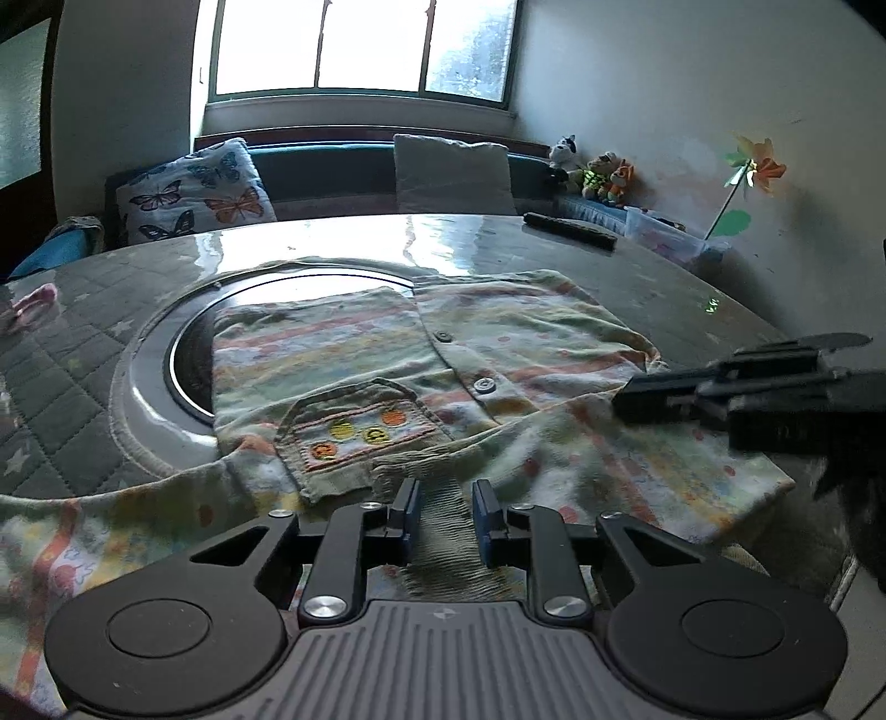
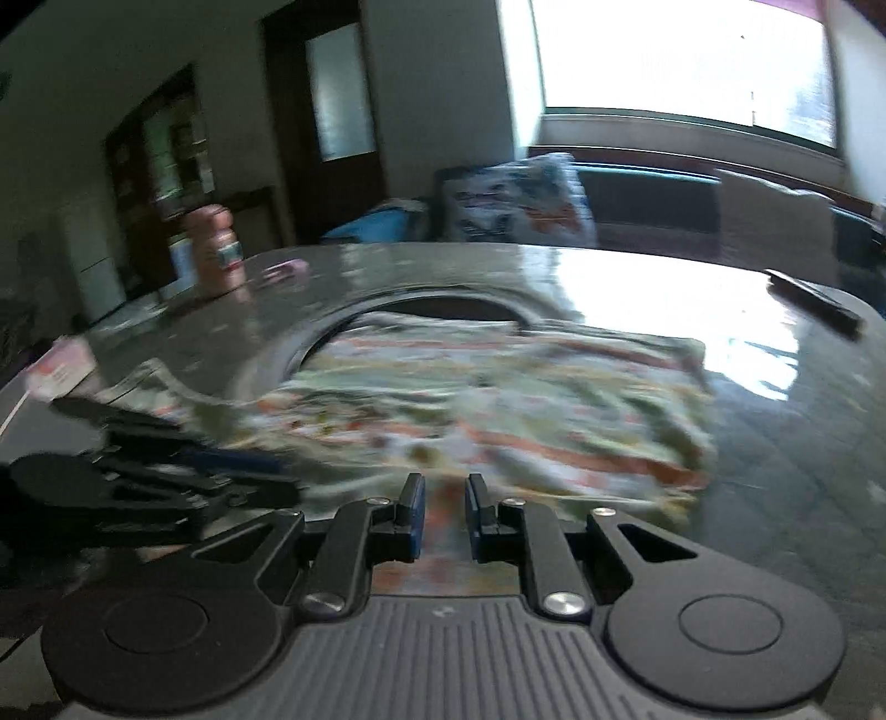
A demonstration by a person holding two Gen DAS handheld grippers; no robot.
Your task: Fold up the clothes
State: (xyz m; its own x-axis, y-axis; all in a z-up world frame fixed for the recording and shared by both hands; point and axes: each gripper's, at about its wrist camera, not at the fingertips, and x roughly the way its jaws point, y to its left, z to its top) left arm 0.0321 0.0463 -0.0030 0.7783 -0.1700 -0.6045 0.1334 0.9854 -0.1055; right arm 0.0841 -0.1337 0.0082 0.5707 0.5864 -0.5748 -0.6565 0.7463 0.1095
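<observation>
Two grips at six o'clock, with left gripper fingers clenched on ribbed trim of the striped shirt, right gripper fingers on its patterned edge. Lay spread over the table toward twelve o'clock. Seemed soft, light, floppy; best taken by corners.

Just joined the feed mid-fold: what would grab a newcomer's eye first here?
The pastel striped garment, spread over the table, its buttoned front and patch pocket facing up. At the bottom of the left wrist view, the left claw has a greenish ribbed strip between its fingers; the right claw hangs over the garment's near edge. Behind, a bright window glares above a butterfly cushion.
</observation>
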